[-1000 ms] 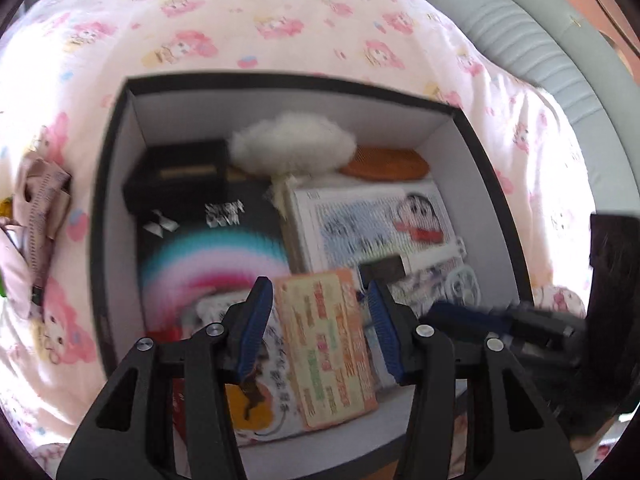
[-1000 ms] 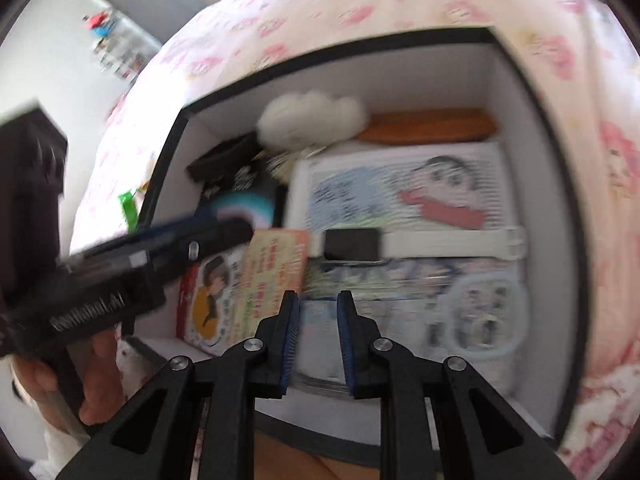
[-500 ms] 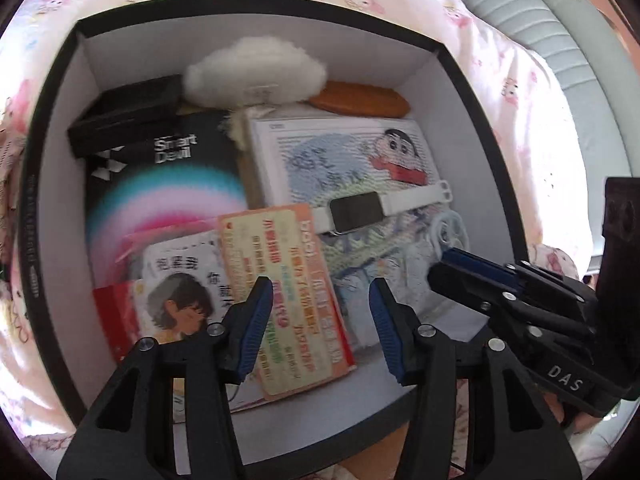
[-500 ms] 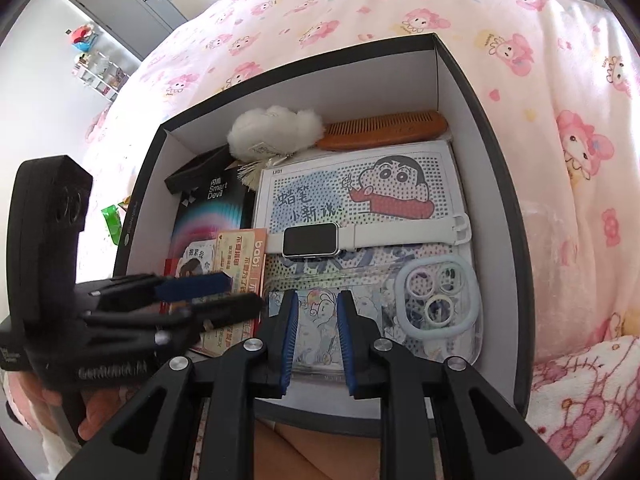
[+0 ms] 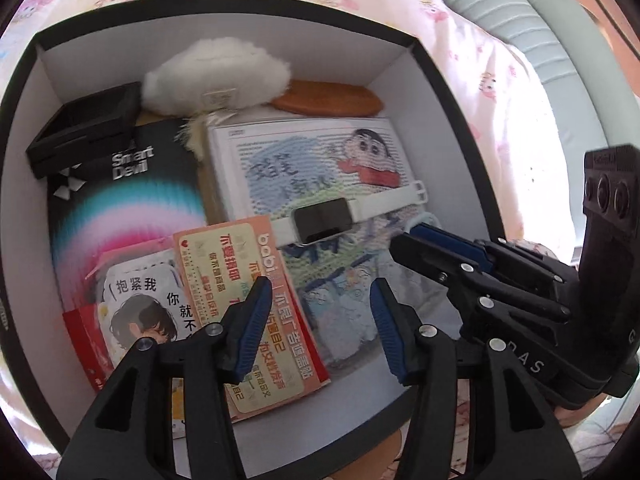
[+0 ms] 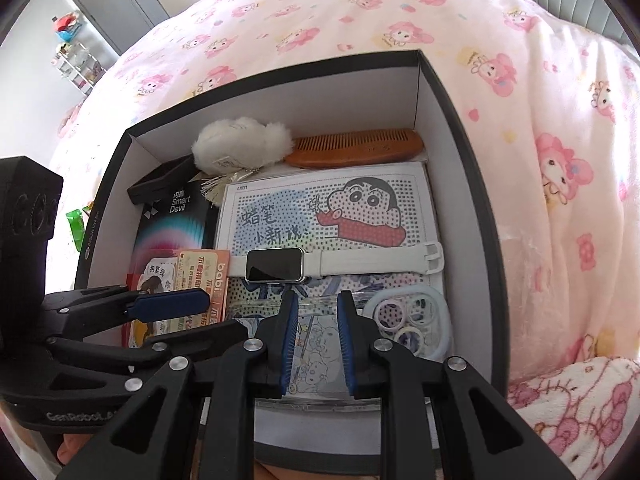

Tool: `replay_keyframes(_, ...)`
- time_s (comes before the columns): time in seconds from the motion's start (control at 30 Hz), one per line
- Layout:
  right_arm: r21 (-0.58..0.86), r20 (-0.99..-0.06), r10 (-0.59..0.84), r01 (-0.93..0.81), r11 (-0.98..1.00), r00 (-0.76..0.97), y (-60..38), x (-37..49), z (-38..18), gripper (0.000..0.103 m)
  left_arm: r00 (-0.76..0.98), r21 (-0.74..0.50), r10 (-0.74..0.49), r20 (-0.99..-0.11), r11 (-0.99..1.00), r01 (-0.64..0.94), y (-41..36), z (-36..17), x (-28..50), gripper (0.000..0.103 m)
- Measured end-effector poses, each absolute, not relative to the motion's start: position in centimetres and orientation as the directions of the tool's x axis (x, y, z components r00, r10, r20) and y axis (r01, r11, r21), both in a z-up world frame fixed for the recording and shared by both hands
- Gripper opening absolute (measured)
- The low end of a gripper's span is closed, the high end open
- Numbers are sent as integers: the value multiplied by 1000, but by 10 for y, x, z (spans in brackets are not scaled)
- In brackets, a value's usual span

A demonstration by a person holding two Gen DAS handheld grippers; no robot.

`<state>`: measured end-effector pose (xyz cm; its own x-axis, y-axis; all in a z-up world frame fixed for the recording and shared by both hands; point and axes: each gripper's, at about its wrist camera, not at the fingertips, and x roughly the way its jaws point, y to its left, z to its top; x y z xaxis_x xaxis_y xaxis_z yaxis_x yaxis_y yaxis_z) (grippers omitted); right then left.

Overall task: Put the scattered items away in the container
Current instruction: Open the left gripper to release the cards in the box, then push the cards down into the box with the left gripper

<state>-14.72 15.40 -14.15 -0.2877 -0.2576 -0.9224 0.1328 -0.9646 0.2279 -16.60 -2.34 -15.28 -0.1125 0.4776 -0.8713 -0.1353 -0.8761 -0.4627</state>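
Currently both claws angled down over the black box [image 6: 460,128] on the pink cartoon bedspread [image 6: 360,12]. Left gripper [image 5: 320,322]: wide, nothing between the pads, jaws just been opening a bit more. Directly below its left finger: orange babi card [image 5: 224,264], lying loose on a printed card with a drawn girl [image 5: 136,312]. Up and left of it: Smart Devil box [image 5: 120,184] and a black tray [image 5: 84,128]. Straight ahead of it: white fluffy pouf [image 5: 218,72], wooden comb [image 5: 332,100] against the far wall. Ahead and right: cartoon dot sheet [image 6: 320,208] with white smartwatch [image 6: 276,265] lying across it. Right gripper [image 6: 318,342]: narrow gap, pads clamping nothing, hanging over a clear cartoon pouch [image 6: 316,344]. Just right of that claw: pale blue ring holder [image 6: 412,320] near the box's right wall.
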Motion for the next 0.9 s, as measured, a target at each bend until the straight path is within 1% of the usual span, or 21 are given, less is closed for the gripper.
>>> replay_keyframes(0.07, 224, -926, -254, 135, -965, -277, 153, -148, -143, 17, -146, -447, 455, -878, -890, -88, -34, -151, -164, 52)
replay_keyframes(0.13, 232, -926, -262, 137, -963, -271, 155, -145, -143, 17, -189, -490, 486, -853, -871, -30, -52, -149, -162, 51)
replay_keyframes(0.23, 301, -916, -326, 139, -944, -235, 156, -141, -146, 17, -257, -565, 543, -800, -825, 16, -71, -141, -164, 51)
replay_keyframes(0.33, 377, -894, -411, 192, -906, -179, 145, -141, -150, 17, -281, -544, 515, -810, -839, 30, -74, -137, -167, 51)
replay_keyframes(0.4, 355, -901, -392, 206, -912, -185, 135, -142, -150, 17, -277, -531, 502, -819, -847, 35, -72, -137, -167, 51)
replay_keyframes(0.5, 356, -901, -382, 152, -922, -206, 134, -149, -152, 17, -279, -535, 503, -818, -843, 48, -74, -138, -166, 51)
replay_keyframes(0.67, 380, -896, -416, 212, -900, -159, 117, -162, -152, 17, -310, -540, 491, -814, -837, 90, -90, -144, -163, 51)
replay_keyframes(0.87, 366, -912, -397, 232, -901, -104, 93, -168, -163, 17, -333, -524, 470, -817, -847, 89, -92, -143, -164, 51)
replay_keyframes(0.9, 366, -912, -397, 233, -901, -101, 90, -167, -165, 18, -335, -525, 471, -816, -846, 91, -92, -143, -165, 51)
